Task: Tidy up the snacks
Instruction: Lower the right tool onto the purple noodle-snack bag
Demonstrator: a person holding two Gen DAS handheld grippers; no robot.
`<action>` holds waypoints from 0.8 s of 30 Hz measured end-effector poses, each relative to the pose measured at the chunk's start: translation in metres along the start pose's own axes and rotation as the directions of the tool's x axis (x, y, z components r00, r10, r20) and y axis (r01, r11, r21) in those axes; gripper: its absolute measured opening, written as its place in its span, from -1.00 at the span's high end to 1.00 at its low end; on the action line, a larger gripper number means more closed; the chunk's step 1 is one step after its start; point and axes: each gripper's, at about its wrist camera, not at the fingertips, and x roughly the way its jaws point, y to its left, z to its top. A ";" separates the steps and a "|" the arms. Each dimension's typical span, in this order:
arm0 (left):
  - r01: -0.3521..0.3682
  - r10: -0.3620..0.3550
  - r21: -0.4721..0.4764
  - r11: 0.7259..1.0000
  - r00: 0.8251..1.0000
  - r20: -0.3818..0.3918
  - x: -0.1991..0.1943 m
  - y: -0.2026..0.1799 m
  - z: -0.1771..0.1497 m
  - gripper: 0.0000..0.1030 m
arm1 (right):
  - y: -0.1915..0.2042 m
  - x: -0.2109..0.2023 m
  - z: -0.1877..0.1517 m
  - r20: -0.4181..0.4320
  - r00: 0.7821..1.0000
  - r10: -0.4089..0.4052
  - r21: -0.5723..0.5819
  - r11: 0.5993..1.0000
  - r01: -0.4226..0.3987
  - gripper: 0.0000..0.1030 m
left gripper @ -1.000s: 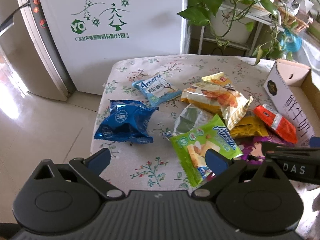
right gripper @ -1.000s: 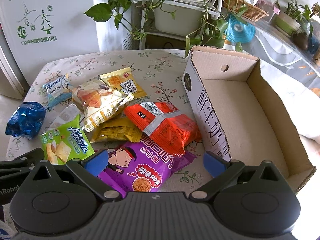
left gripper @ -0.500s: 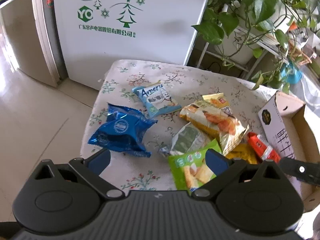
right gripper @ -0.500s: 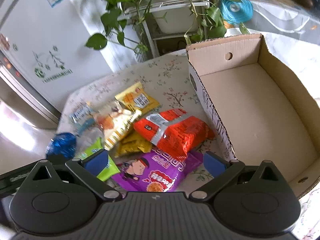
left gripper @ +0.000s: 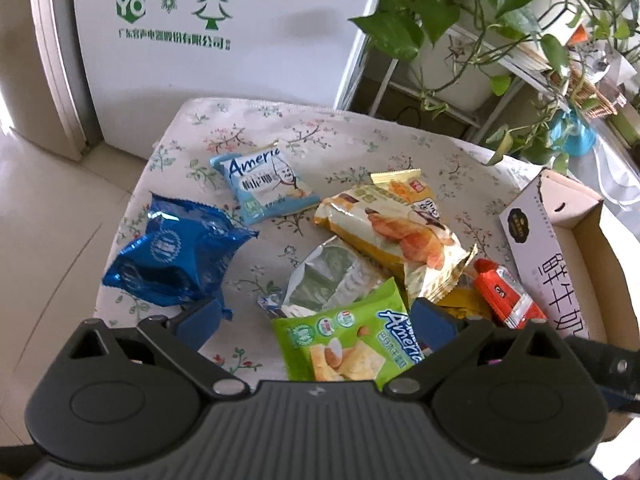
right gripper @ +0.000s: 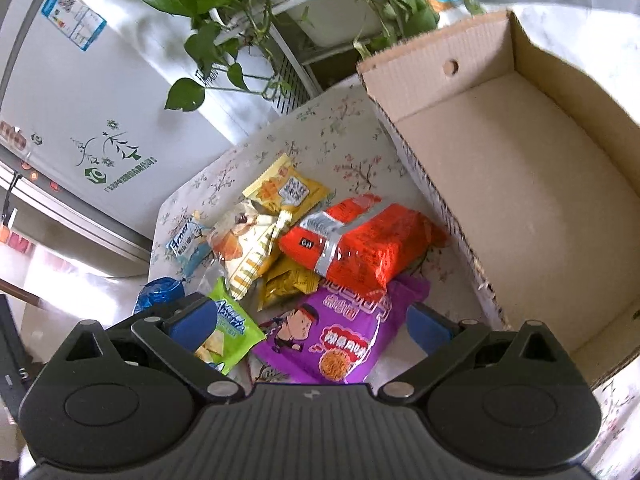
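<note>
Right wrist view alone shows the glossy purple noodle packet (right gripper: 336, 340) under the wide right tongs (right gripper: 310, 322). Left wrist view shows the crinkled blue foil bag (left gripper: 172, 252) whole; left tongs (left gripper: 316, 318) gape too, empty.

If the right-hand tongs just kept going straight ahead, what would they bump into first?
Most likely the purple snack packet, lying between the open right tongs; the red packet sits just beyond. Depth is hard to judge.

White refrigerator (left gripper: 224, 60) with green tree logo behind the worktop's far edge; trailing potted plant (left gripper: 492, 20) on a white rack (right gripper: 296, 68) beside it.
</note>
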 end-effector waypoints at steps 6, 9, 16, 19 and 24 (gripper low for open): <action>-0.009 0.009 -0.001 1.000 1.000 -0.016 0.011 -0.006 -0.004 -0.95 | -0.004 0.005 0.000 -0.022 1.000 0.002 0.061 0.998 -0.001 -1.00; -0.019 0.019 0.000 1.000 0.999 -0.026 0.018 -0.008 -0.006 -0.95 | -0.004 0.006 0.000 -0.024 1.000 -0.002 0.072 0.997 0.004 -1.00; -0.008 0.007 -0.027 1.000 1.000 -0.029 0.023 0.000 -0.013 -0.94 | -0.011 0.014 0.001 -0.049 0.999 -0.004 0.120 0.993 0.009 -1.00; 0.024 -0.025 -0.037 0.999 0.999 -0.041 0.021 0.006 -0.017 -0.90 | -0.009 0.019 -0.001 -0.064 0.998 -0.006 0.117 0.993 0.013 -1.00; 0.026 -0.028 -0.041 0.999 0.998 -0.048 0.013 0.019 -0.023 -0.85 | -0.006 0.028 -0.002 -0.082 0.996 -0.021 0.116 0.993 0.030 -1.00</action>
